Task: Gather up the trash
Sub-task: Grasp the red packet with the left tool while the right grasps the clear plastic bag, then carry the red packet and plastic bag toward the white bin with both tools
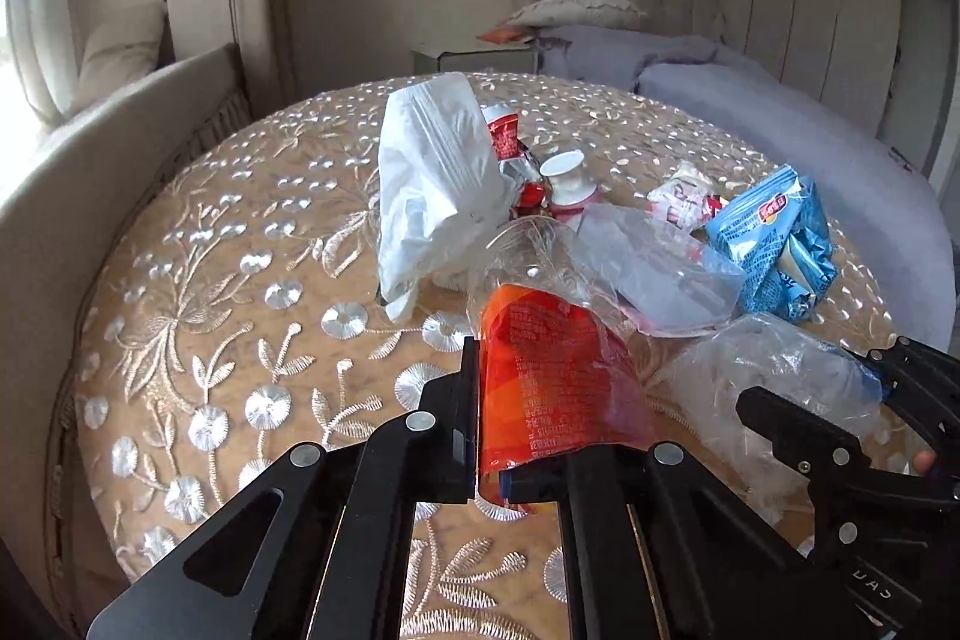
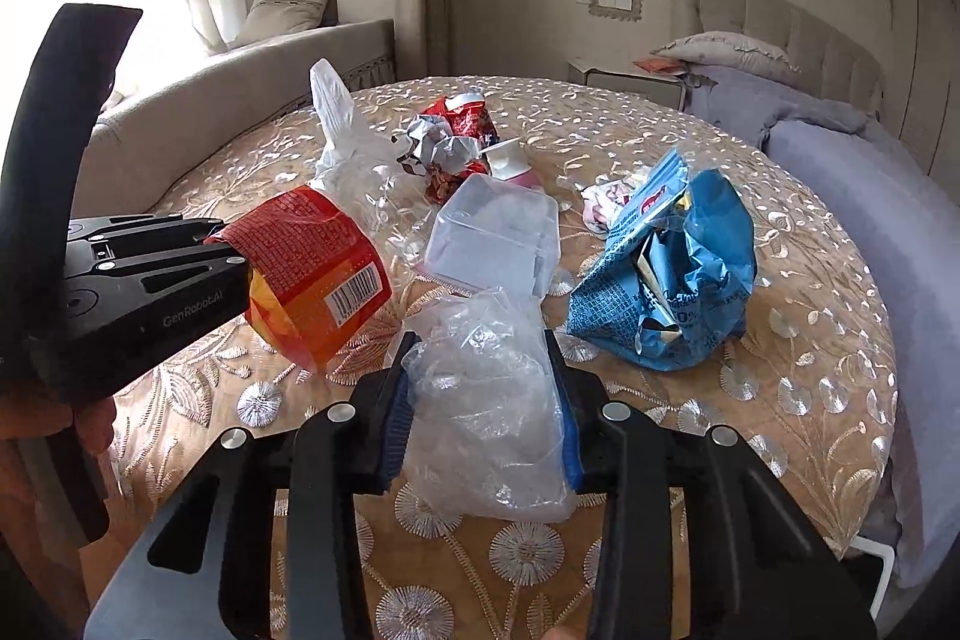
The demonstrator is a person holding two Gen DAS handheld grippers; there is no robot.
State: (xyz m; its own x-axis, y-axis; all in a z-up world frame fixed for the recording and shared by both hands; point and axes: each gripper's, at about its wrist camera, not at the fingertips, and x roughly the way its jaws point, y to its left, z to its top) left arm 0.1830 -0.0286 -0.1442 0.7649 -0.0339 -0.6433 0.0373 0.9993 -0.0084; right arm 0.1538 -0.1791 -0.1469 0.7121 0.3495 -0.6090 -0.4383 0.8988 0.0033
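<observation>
Trash lies on a round table with an embroidered gold cloth [image 1: 210, 280]. My left gripper [image 1: 510, 460] is shut on a clear plastic bottle with a red-orange label [image 1: 552, 376]; it also shows in the right wrist view [image 2: 318, 274]. My right gripper [image 2: 486, 412] has its fingers on both sides of a crumpled clear plastic bag [image 2: 492, 400], seen too in the left wrist view [image 1: 774, 376]. A blue snack bag [image 2: 666, 268], a clear plastic box [image 2: 492, 238], a white plastic bag [image 1: 432, 184], red wrappers [image 2: 462, 124] and a small white cup [image 1: 567, 184] lie beyond.
A grey sofa [image 1: 90, 172] curves along the table's left side. A bed with lilac bedding [image 2: 870, 220] stands at the right, with a nightstand [image 2: 630, 79] behind the table. A crumpled pink-white wrapper [image 2: 606, 202] lies near the blue bag.
</observation>
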